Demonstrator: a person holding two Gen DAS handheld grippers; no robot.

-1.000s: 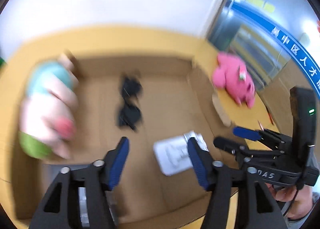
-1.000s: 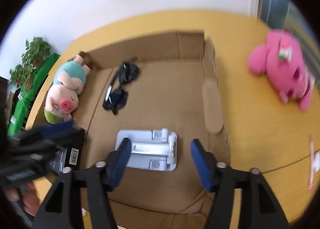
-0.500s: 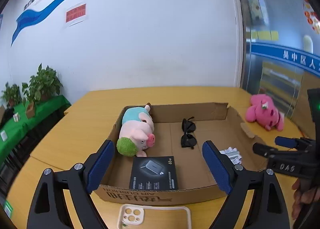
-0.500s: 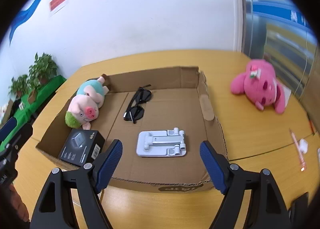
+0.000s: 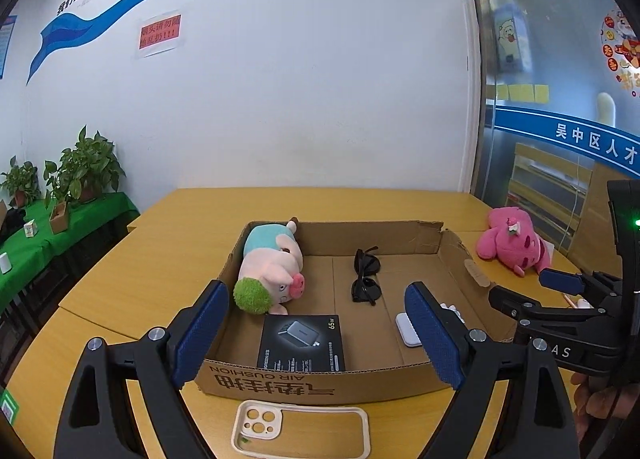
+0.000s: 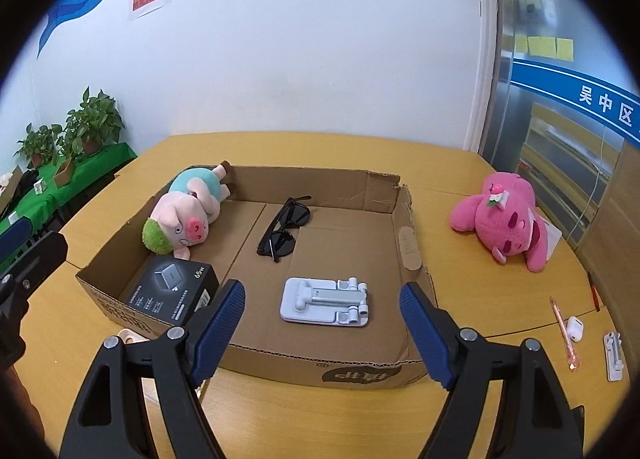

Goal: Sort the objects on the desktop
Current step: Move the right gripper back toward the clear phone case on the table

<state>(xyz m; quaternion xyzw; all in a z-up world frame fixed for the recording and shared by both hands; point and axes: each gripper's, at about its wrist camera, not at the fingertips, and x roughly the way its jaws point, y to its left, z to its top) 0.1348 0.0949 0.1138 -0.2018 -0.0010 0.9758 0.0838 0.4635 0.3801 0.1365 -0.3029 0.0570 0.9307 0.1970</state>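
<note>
An open cardboard box (image 5: 280, 379) (image 6: 360, 371) lies on the wooden table. Inside it are a pig plush (image 5: 272, 271) (image 6: 184, 219), black sunglasses (image 5: 366, 279) (image 6: 286, 229), a black charger box (image 5: 302, 341) (image 6: 172, 291) and a white phone stand (image 6: 324, 301) (image 5: 408, 333). My left gripper (image 5: 315, 289) hovers open in front of the box's near wall, holding nothing. To its right, my right gripper (image 6: 320, 287) is also open and empty. A cream phone case (image 5: 300, 435) lies on the table just before the box.
A pink plush (image 6: 500, 219) (image 5: 514, 245) lies on the table right of the box. Further right and nearer are a pink pen (image 6: 562, 331), a white earbud case (image 6: 574, 329) and a small white stand (image 6: 614, 355). Potted plants on a green table stand far left.
Both grippers have drawn back out of the box and risen, so the whole box now shows. The left jaws stand wider than a second ago. The box's contents lie still.
</note>
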